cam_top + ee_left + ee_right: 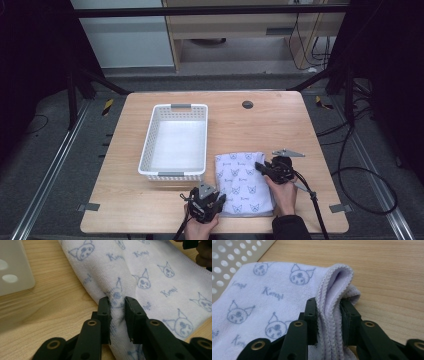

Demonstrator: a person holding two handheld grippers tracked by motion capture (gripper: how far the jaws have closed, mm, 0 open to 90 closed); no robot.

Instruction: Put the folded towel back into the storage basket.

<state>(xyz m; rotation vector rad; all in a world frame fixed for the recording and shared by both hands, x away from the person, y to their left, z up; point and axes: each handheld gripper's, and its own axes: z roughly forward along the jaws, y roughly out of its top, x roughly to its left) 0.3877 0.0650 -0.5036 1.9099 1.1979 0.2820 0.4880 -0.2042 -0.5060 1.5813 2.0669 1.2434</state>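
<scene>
- We see the towel [244, 182] lying folded on the tabletop [280, 125], lower right of centre in the high view, just right of the white basket [175, 141] and apart from it.
- We read the left gripper [220, 199] as clamped on the towel's lower left edge: in the left gripper view its pads pinch up a ridge of cloth [117, 305], so the fold bunches between them instead of lying flat.
- The right gripper [260, 167] is clamped on the towel's upper right corner; in the right gripper view the stacked hems [329, 312] stand pressed between its pads, which suggests it takes all the layers at once so that the fold holds together.
- We judge that the two grips sit at opposite ends of the towel so that it can be raised evenly, without sagging open.
- The basket stands empty with its long side next to the towel, likely the place meant for it; a short carry toward the left of the frame would do.
- Both hands rest low at the bottom edge, wrists near the tabletop.
</scene>
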